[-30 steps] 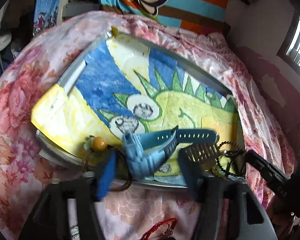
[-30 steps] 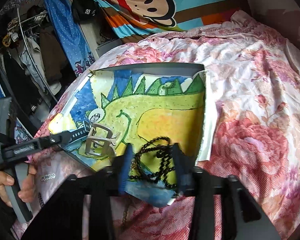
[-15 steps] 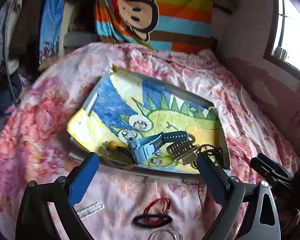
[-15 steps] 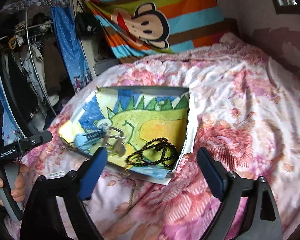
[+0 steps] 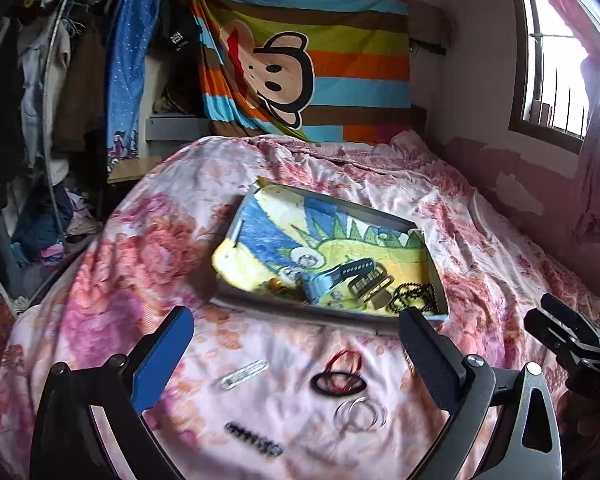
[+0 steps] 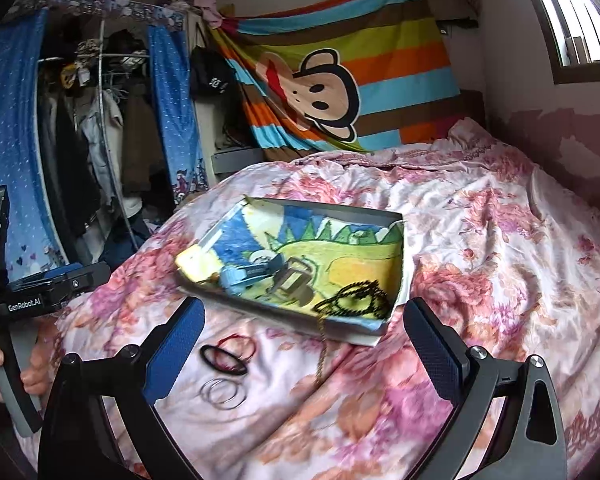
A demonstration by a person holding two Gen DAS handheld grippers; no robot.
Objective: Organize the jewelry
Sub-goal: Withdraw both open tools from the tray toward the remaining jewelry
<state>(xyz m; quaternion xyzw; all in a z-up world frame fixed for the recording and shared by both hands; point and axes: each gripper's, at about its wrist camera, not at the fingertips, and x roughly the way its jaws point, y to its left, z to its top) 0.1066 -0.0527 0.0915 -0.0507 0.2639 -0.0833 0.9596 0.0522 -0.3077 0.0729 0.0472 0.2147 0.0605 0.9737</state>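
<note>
A shallow grey tray [image 5: 342, 201] [image 6: 342, 207] lined with a dinosaur drawing lies on the floral bedspread. In it lie a blue watch [image 5: 332, 278] [image 6: 248, 273], a metal watch band [image 5: 370, 286] [image 6: 294, 280], a black bead necklace [image 5: 416, 298] [image 6: 356, 302] and an amber bead piece [image 5: 276, 284]. On the bedspread in front lie red and black hair ties [image 5: 340, 376] [image 6: 226, 356], thin wire hoops [image 5: 360, 414] [image 6: 222, 392], a clear hair clip [image 5: 242, 374] and a dark clip [image 5: 254, 442]. My left gripper [image 5: 296, 356] and right gripper [image 6: 302, 344] are both open, empty, held back from the tray.
A gold chain [image 6: 322, 354] hangs over the tray's near edge. A striped monkey blanket [image 5: 304, 64] hangs at the head of the bed. A clothes rack [image 6: 96, 128] stands left, a window [image 5: 560, 56] right. The other hand-held gripper [image 6: 24, 300] shows at the left.
Both grippers opened and drew back and up from the tray. The left let go of the blue watch, the right let go of the black bead necklace; both now lie in the tray.
</note>
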